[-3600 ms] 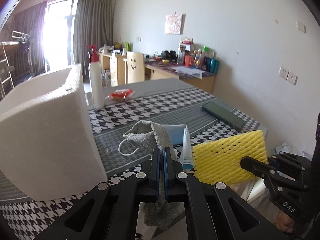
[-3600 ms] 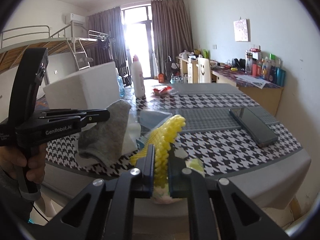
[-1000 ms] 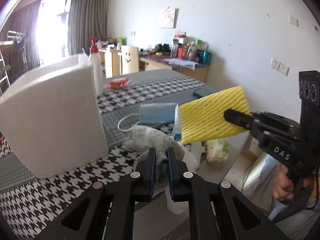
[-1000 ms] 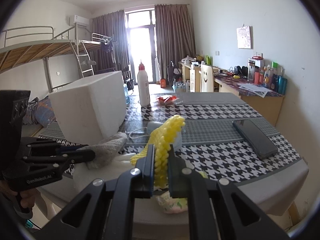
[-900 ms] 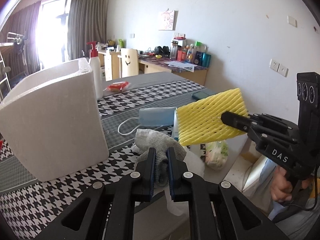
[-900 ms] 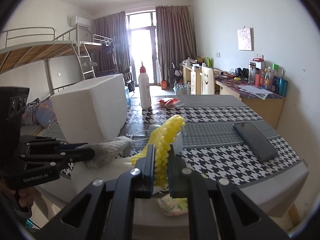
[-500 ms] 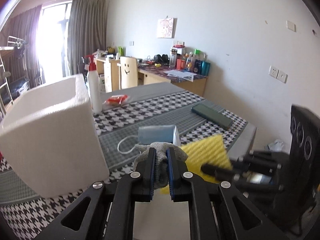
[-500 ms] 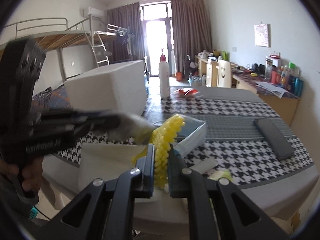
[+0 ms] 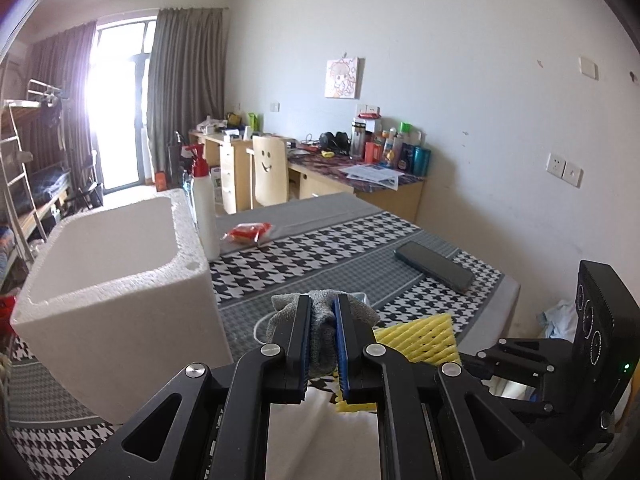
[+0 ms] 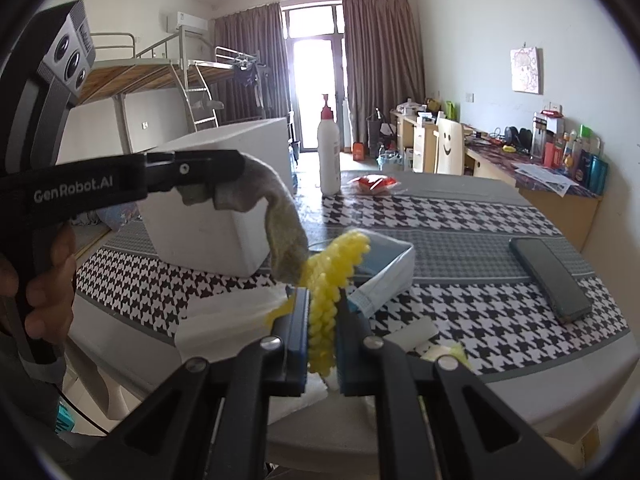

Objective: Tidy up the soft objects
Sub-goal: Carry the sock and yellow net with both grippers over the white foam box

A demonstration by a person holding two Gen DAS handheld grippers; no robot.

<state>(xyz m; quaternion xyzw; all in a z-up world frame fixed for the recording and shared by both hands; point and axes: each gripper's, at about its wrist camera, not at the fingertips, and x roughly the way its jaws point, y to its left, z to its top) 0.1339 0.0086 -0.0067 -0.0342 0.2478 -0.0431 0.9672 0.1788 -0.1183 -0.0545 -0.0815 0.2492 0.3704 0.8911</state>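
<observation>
Your left gripper (image 9: pixel 322 320) clenches the grey sock (image 10: pixel 280 236), your right gripper (image 10: pixel 322 320) the yellow foam net (image 10: pixel 332 280); carry the sock over the foam box (image 9: pixel 112 264) rim, then release.

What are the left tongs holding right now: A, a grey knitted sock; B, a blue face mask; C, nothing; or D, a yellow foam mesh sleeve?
A: the left tongs are shut on the grey knitted sock, which hangs from them in the right wrist view.

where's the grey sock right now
The grey sock hangs clamped in the left gripper, above the table's near edge, right of the white foam box and over the yellow foam net.
</observation>
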